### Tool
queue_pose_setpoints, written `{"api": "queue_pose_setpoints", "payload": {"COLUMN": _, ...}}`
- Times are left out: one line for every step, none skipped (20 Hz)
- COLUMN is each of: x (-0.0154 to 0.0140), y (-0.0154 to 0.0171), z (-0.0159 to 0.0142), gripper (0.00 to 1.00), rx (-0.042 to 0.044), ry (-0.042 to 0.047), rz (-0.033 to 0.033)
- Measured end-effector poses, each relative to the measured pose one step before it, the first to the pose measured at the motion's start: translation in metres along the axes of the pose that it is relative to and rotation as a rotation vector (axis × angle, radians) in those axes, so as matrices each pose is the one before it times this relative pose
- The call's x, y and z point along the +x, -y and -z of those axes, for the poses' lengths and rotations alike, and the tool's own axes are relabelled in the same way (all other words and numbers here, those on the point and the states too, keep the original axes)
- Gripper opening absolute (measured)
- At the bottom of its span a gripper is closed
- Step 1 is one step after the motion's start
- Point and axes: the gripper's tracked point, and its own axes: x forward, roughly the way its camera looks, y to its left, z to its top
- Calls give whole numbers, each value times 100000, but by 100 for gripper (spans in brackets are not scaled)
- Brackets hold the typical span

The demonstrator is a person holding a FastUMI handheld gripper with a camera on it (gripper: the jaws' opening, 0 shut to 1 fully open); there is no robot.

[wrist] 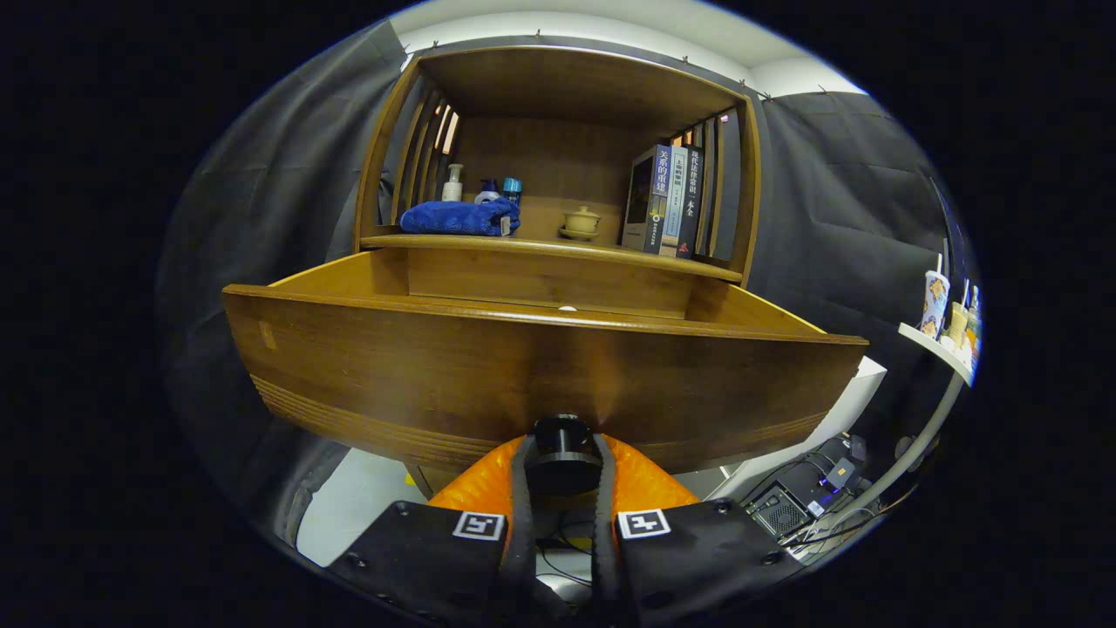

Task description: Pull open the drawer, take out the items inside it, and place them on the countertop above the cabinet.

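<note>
A wooden drawer (436, 366) stands pulled out of the cabinet toward me, its front panel just ahead of my fingers. My gripper (562, 453) is shut on the drawer's round dark knob (562, 447), one finger on each side of it. The drawer's inside is mostly hidden behind the front panel; a small white thing (568, 308) peeks over the rim near the back wall. Above the drawer lies the countertop (540, 247), holding a folded blue cloth (459, 217), small bottles (452, 183), a lidded cup on a saucer (581, 221) and upright books (667, 201).
Slatted wooden sides and a top board enclose the countertop shelf. To the right, a white side shelf (937, 349) carries cups, and cables and a small black box (780, 510) lie on the floor. A white board (837, 410) leans beside the cabinet.
</note>
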Motion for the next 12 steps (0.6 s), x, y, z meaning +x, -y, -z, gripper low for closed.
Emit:
{"api": "queue_pose_setpoints", "payload": {"x": -83, "y": 36, "z": -75, "gripper": 34, "rx": 193, "ry": 943, "rz": -321}}
{"api": "queue_pose_setpoints", "payload": {"x": 61, "y": 7, "z": 3, "gripper": 34, "rx": -265, "ry": 1064, "rz": -409}}
{"api": "queue_pose_setpoints", "payload": {"x": -69, "y": 35, "z": 35, "gripper": 38, "rx": -441, "ry": 420, "rz": -393}}
{"api": "queue_pose_setpoints", "payload": {"x": 14, "y": -1, "z": -108, "gripper": 41, "rx": -509, "ry": 1149, "rz": -115}}
{"api": "queue_pose_setpoints", "payload": {"x": 41, "y": 34, "z": 117, "gripper": 46, "rx": -795, "ry": -154, "rz": 200}}
{"api": "queue_pose_setpoints", "payload": {"x": 72, "y": 10, "z": 294, "gripper": 51, "rx": -705, "ry": -1400, "rz": 476}}
{"api": "queue_pose_setpoints", "payload": {"x": 135, "y": -121, "z": 149, "gripper": 56, "rx": -1129, "ry": -1046, "rz": -105}}
{"api": "queue_pose_setpoints", "payload": {"x": 29, "y": -365, "z": -320, "gripper": 60, "rx": -644, "ry": 64, "rz": -703}}
{"api": "queue_pose_setpoints", "payload": {"x": -48, "y": 6, "z": -16, "gripper": 65, "rx": -198, "ry": -153, "rz": 137}}
{"api": "queue_pose_setpoints", "payload": {"x": -105, "y": 56, "z": -19, "gripper": 70, "rx": 1019, "ry": 121, "rz": 1104}}
{"api": "queue_pose_setpoints", "payload": {"x": -255, "y": -161, "z": -12, "gripper": 75, "rx": 1321, "ry": 601, "rz": -481}}
{"api": "queue_pose_setpoints", "payload": {"x": -325, "y": -211, "z": -329, "gripper": 79, "rx": 936, "ry": 799, "rz": 165}}
